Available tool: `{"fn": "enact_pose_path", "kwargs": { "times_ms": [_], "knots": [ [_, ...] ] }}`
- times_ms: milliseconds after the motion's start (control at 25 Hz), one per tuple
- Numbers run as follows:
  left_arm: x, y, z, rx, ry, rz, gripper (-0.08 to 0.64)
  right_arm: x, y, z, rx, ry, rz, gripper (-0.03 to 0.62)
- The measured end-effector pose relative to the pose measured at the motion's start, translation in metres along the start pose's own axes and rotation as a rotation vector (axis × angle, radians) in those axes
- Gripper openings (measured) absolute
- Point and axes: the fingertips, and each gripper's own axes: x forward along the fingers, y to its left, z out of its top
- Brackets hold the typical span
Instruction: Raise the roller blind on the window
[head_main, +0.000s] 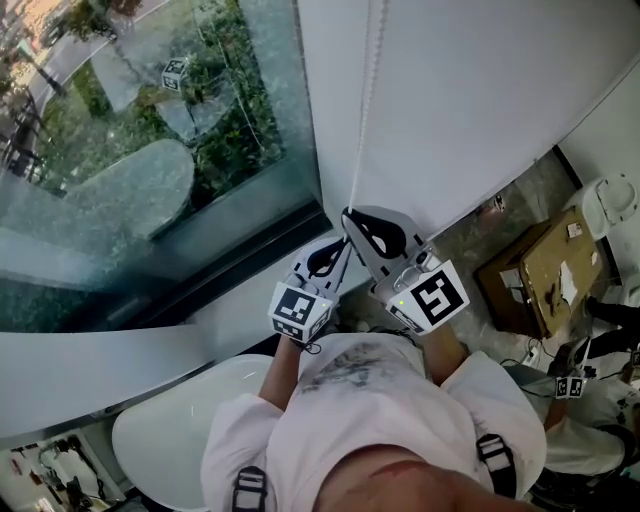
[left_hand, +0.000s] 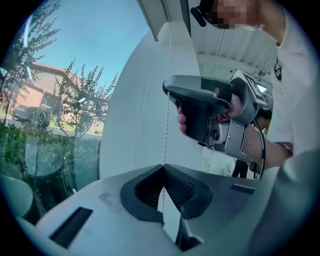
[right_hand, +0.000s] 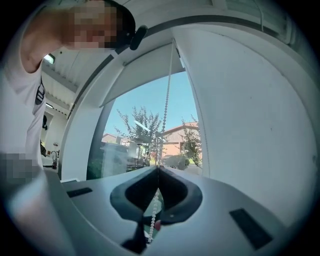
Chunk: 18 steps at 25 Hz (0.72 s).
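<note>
The cardboard box (head_main: 545, 268) on the floor (head_main: 468, 240) is closed. The left claw (head_main: 325, 258) and the right claw (head_main: 356, 218) each pinch the bead chain (head_main: 366, 90) beside the white roller blind (head_main: 480, 110).

The person wears a white shirt (head_main: 370, 400) with a faded grey print on the chest, and black harness straps (head_main: 494, 455) with pale buckles over the shoulders. The left gripper (head_main: 338, 250) and right gripper (head_main: 349, 214) are smooth pale-grey shells with ribbed black jaw linings and dark rectangular slots, and each carries a white cube (head_main: 438, 296) printed with black square markers. A small green light (head_main: 401, 300) glows on the right one, and a thin black cable (left_hand: 258, 145) runs off its handle.
</note>
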Motion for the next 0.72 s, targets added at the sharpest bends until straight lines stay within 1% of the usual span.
{"fn": "enact_pose_path", "kwargs": {
  "times_ms": [320,560,720],
  "knots": [
    [0.004,0.002,-0.032,-0.018,0.041,-0.007,0.006,-0.002,0.002,-0.032,0.005,0.046,-0.013,0.061],
    [0.01,0.0,-0.064,-0.036,0.07,-0.01,0.008,-0.009,0.002,-0.063,0.01,0.095,-0.012,0.061],
    [0.013,0.003,-0.067,-0.038,0.066,-0.006,0.006,-0.009,0.0,-0.066,0.017,0.102,-0.012,0.061]
  ]
}}
